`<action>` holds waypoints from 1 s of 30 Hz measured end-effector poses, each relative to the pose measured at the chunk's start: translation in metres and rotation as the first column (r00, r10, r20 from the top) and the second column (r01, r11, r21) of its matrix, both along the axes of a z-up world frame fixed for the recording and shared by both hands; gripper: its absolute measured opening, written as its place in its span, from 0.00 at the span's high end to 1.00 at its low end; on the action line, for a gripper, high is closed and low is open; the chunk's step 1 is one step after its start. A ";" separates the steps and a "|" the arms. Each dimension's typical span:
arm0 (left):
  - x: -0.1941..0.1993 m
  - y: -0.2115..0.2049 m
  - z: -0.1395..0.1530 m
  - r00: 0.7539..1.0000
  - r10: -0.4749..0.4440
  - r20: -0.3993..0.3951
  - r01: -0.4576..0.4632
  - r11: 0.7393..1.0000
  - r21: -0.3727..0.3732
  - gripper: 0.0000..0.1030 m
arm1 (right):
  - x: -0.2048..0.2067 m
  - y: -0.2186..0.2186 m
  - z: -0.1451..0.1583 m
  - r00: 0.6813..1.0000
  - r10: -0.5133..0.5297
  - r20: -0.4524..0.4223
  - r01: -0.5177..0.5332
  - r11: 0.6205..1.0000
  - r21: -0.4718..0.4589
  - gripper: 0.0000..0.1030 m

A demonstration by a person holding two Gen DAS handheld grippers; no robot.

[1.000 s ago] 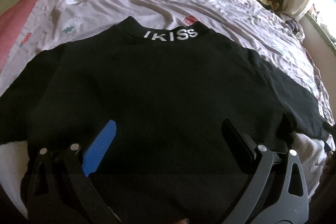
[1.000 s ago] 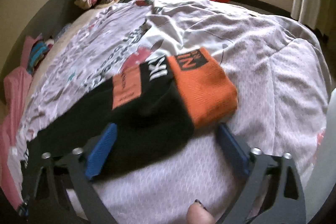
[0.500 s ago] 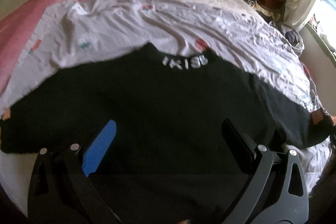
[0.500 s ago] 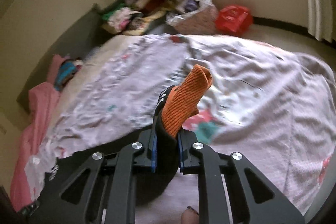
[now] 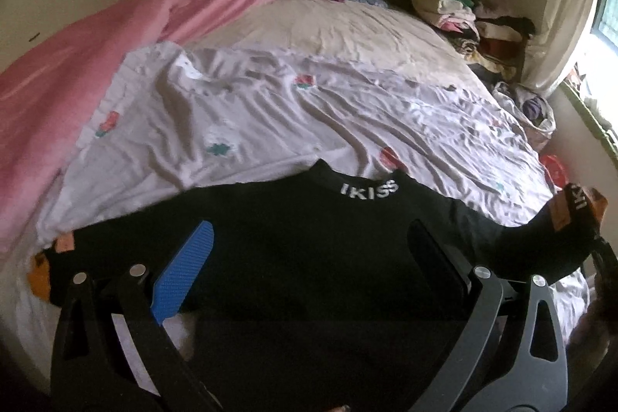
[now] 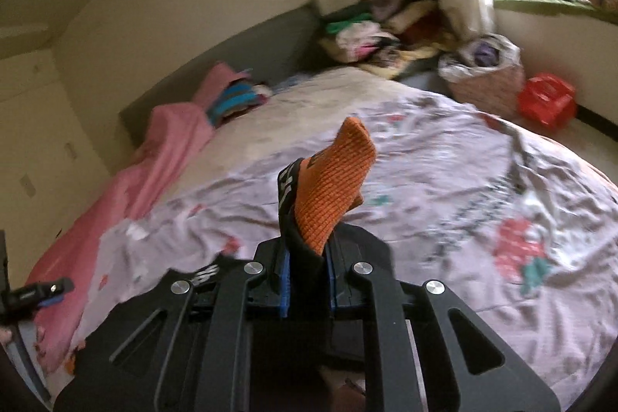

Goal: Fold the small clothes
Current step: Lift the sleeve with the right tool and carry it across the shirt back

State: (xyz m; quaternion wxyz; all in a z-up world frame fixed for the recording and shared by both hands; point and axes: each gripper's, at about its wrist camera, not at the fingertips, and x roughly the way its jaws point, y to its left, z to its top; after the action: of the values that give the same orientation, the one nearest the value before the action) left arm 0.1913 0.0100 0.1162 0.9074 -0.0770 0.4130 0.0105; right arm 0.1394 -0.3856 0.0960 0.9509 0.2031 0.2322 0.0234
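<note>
A small black sweater (image 5: 309, 250) with a white "IKISS" collar lies flat on the bed, its left sleeve ending in an orange cuff (image 5: 38, 277). My left gripper (image 5: 309, 269) is open and empty, just above the sweater's lower body. My right gripper (image 6: 307, 275) is shut on the sweater's right sleeve and holds its orange cuff (image 6: 336, 188) up off the bed. That raised sleeve also shows at the right edge of the left wrist view (image 5: 571, 219).
A pale floral sheet (image 5: 270, 111) covers the bed. A pink blanket (image 5: 96, 64) lies along its left side. Folded clothes (image 5: 463, 10) are stacked at the headboard. A laundry basket (image 6: 483, 76) and a red bag (image 6: 546, 99) stand beyond the bed.
My right gripper closed on the orange-cuffed sleeve and lifted it off the bed. My left gripper drew back from the sweater, staying open.
</note>
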 end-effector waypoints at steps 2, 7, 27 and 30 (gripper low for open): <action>-0.002 0.004 -0.002 1.000 0.000 -0.001 0.000 1.000 -0.018 0.08 | 0.003 0.025 0.005 0.999 0.050 0.006 -0.050 0.999 -0.017 0.87; -0.004 0.016 -0.016 1.000 -0.007 -0.019 0.006 0.999 -0.052 0.08 | 0.010 0.077 0.009 0.990 0.142 -0.001 -0.142 0.988 -0.059 0.87; -0.001 0.063 -0.081 0.996 0.003 -0.092 -0.025 0.970 -0.243 0.08 | 0.027 0.223 -0.032 0.936 0.338 -0.098 -0.351 0.905 -0.238 0.87; 0.001 0.072 -0.094 0.994 0.003 -0.111 -0.037 0.952 -0.304 0.08 | 0.030 0.244 -0.046 0.924 0.360 -0.130 -0.382 0.885 -0.266 0.87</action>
State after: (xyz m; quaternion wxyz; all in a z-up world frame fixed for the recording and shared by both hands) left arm 0.1920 0.0821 0.0218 0.8606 -0.2198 0.4577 -0.0403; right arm 0.1695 -0.1416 0.0495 0.9384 0.0161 0.3039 0.1635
